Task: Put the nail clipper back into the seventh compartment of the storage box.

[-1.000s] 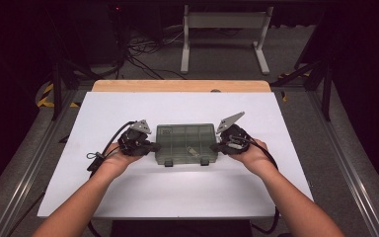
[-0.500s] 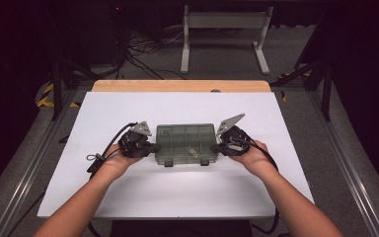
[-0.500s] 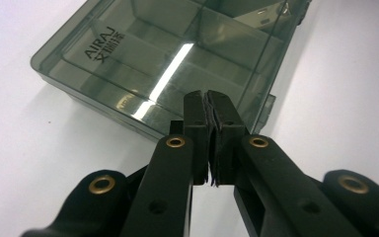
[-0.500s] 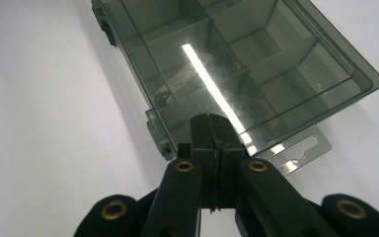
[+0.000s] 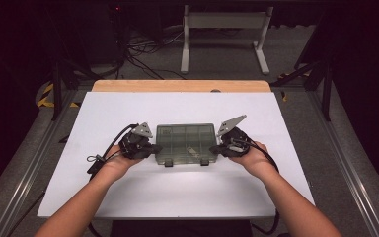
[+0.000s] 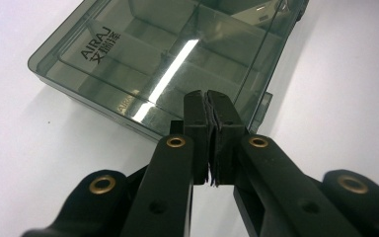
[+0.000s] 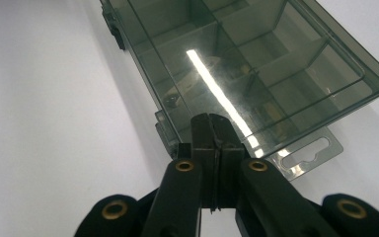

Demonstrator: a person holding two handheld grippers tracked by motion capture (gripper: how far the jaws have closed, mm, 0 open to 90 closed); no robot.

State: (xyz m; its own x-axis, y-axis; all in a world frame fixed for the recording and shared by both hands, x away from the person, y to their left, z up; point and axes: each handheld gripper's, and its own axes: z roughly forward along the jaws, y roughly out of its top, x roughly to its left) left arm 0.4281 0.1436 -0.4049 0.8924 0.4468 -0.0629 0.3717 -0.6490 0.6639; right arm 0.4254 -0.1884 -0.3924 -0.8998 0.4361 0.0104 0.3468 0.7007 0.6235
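Resting surface: white worktop [image 5: 128, 192] on a table whose wooden strip [image 5: 177, 86] runs along the far edge.
Box: smoky clear plastic box [image 5: 185, 144], lid closed, lying flat near the middle of the worktop, a little toward the near edge; its long sides run parallel to the near edge.
Box inside: dividers split it into several compartments; small metal bits lie in a compartment toward the right end, too small to name.
Box details: 2 latches [image 5: 170, 163] on the side facing the near edge; printed lettering [image 6: 100, 44] on the lid in the left gripper view; a clear hang tab [image 7: 310, 152] sticks out of the end in the right gripper view.
Left gripper: left gripper [image 5: 154, 148] at the box's left end, jaws clenched together with nothing between them, tips against or just beside the end wall; in the left gripper view [image 6: 209, 106] the pads meet right at the box's edge.
Right gripper: right gripper [image 5: 216, 149] at the box's right end, jaws likewise pressed together and empty, tips at the end wall near the near corner [image 7: 210, 126].
Hands: 1 hand on each gripper, forearms coming in over the near edge.
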